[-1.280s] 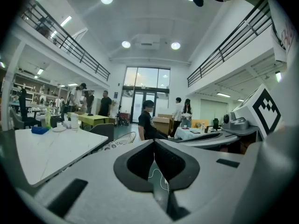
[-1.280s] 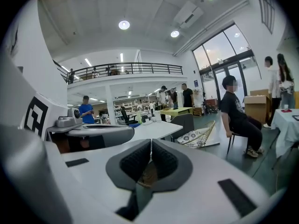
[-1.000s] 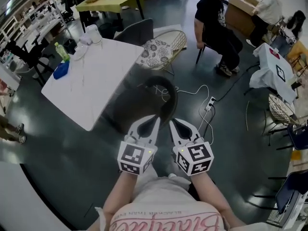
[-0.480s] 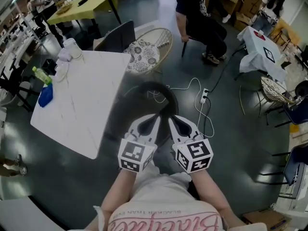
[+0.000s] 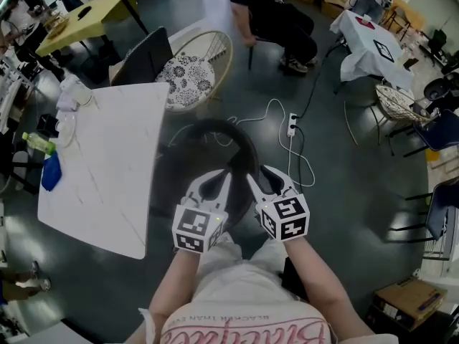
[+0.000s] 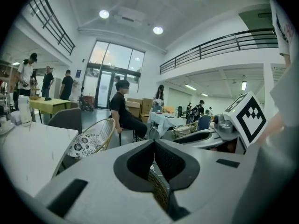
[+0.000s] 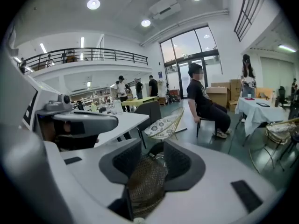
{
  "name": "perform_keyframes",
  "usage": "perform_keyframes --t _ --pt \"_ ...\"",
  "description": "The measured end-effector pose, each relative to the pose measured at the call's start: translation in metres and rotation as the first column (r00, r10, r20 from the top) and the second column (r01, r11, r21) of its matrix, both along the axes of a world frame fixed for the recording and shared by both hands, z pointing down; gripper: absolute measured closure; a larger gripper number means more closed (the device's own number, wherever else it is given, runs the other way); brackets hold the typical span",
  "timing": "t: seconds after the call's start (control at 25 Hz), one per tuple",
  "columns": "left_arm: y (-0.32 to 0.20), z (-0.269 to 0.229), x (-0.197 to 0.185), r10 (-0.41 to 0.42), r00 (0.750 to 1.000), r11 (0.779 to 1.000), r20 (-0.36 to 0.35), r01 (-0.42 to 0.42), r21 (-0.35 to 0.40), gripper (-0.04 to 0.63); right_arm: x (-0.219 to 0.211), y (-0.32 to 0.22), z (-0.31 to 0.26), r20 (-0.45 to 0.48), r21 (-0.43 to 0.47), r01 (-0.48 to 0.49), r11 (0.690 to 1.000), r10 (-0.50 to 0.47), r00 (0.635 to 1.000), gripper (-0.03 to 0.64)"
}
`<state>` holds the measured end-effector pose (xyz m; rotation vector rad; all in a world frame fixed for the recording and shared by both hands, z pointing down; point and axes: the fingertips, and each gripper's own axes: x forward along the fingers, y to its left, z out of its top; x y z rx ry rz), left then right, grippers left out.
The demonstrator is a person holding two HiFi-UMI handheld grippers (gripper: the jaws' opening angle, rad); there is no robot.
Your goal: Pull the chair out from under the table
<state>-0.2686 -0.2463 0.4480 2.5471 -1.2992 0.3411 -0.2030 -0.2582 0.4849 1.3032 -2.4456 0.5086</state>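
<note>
The dark round chair [image 5: 242, 147] stands on the floor just right of the white table [image 5: 107, 163], its curved woven back rim toward me. My left gripper [image 5: 221, 178] is shut on that rim; in the left gripper view the woven rim [image 6: 160, 192] sits pinched low between the left gripper's [image 6: 154, 148] pads. My right gripper [image 5: 258, 175] holds the same rim a hand's width to the right. Its jaws are opening: in the right gripper view the woven rim [image 7: 144, 183] lies between the right gripper's [image 7: 152, 158] pads with a gap on the right side.
A wicker chair with a floral cushion [image 5: 188, 70] and a grey chair [image 5: 143, 52] stand at the table's far end. A power strip with a white cable [image 5: 292, 125] lies on the floor beyond the dark chair. A seated person [image 5: 272, 13] is further back. A bottle [image 5: 39, 143] is on the table.
Both grippers and the dark chair have come back toward me and away from the table. The chair's back now stands apart from the table's edge.
</note>
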Motion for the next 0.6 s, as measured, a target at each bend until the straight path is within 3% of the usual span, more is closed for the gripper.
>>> perform_keyframes --t 0.24,0.4,0.6 --pt "-0.013 0.044 0.014 0.033 0.999 0.997 0.018 -0.031 -0.076 0.591 0.023 -0.012 0.092 -0.075 -0.197 -0.083 0.977 0.07 0.995 0.48" --pt "-0.008 0.08 0.025 0.081 0.996 0.986 0.042 -0.074 -0.147 0.591 0.034 -0.009 0.151 -0.108 -0.349 -0.162 0.923 0.133 0.985 0.48" --pt "-0.008 0.113 0.033 0.12 0.992 0.971 0.05 -0.107 -0.213 0.591 0.047 -0.007 0.199 -0.142 -0.439 -0.241 0.865 0.198 0.97 0.48"
